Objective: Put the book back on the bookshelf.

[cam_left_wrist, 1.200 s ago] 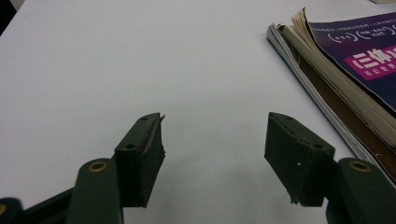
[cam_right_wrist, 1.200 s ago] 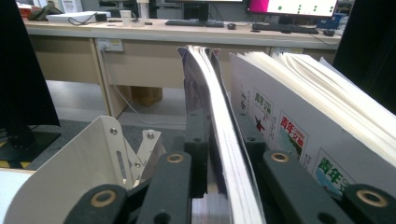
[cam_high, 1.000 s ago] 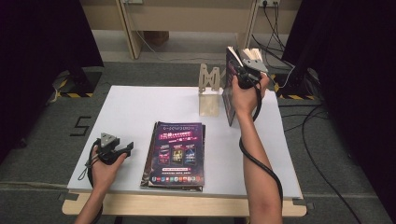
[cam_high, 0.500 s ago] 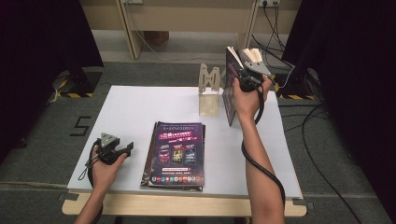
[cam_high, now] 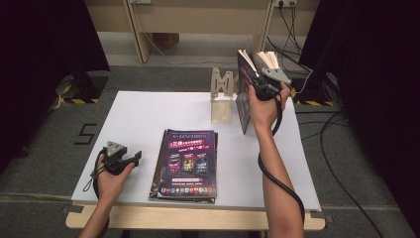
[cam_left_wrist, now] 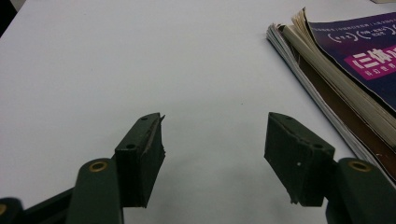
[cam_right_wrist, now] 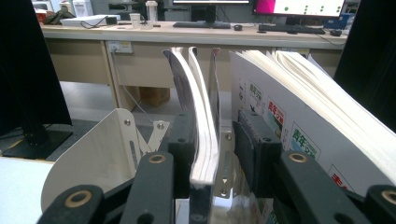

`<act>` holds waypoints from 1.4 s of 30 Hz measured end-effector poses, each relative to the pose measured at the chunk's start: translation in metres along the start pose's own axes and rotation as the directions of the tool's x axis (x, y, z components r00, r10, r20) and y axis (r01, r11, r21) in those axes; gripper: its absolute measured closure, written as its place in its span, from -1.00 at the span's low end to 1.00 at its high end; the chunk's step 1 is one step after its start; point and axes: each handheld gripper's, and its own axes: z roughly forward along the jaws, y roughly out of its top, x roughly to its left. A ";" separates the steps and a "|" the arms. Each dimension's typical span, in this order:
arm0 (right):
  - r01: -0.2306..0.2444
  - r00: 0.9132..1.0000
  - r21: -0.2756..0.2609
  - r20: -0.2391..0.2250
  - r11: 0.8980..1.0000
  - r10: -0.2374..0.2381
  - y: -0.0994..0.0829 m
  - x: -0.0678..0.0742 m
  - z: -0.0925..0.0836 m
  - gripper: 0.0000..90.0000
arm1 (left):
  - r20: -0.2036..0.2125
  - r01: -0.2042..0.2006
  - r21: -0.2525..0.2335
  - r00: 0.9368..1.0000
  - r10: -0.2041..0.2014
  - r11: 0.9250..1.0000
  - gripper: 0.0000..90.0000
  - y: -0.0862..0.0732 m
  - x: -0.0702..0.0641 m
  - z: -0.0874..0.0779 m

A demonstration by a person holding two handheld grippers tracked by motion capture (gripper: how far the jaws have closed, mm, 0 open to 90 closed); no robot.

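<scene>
Now my right gripper is up at the far right part of the table, beside the cream bookend. Between my right fingers stands a thin magazine, upright, with its bottom edge down between the jaws. The jaws have just been opening. In the right gripper view the left pad lies against the magazine's cover, while the right pad stands apart from it with a small gap, so I am no longer pinching it. Just to the right of the right pad leans a thick book, its pages fanned out and tilted away. The curved plate of the bookend is to the left of the magazine.

My left gripper rests on the near left part of the table, its fingers spread wide with nothing between them, only the white surface. A stack of magazines lies flat just beside it, to its right, not touching.
</scene>
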 end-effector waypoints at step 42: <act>-0.039 0.999 0.011 -0.010 0.999 0.039 -0.013 -0.006 -0.021 0.38 | -0.001 -0.003 0.001 1.000 0.003 1.000 -0.19 0.000 0.000 0.000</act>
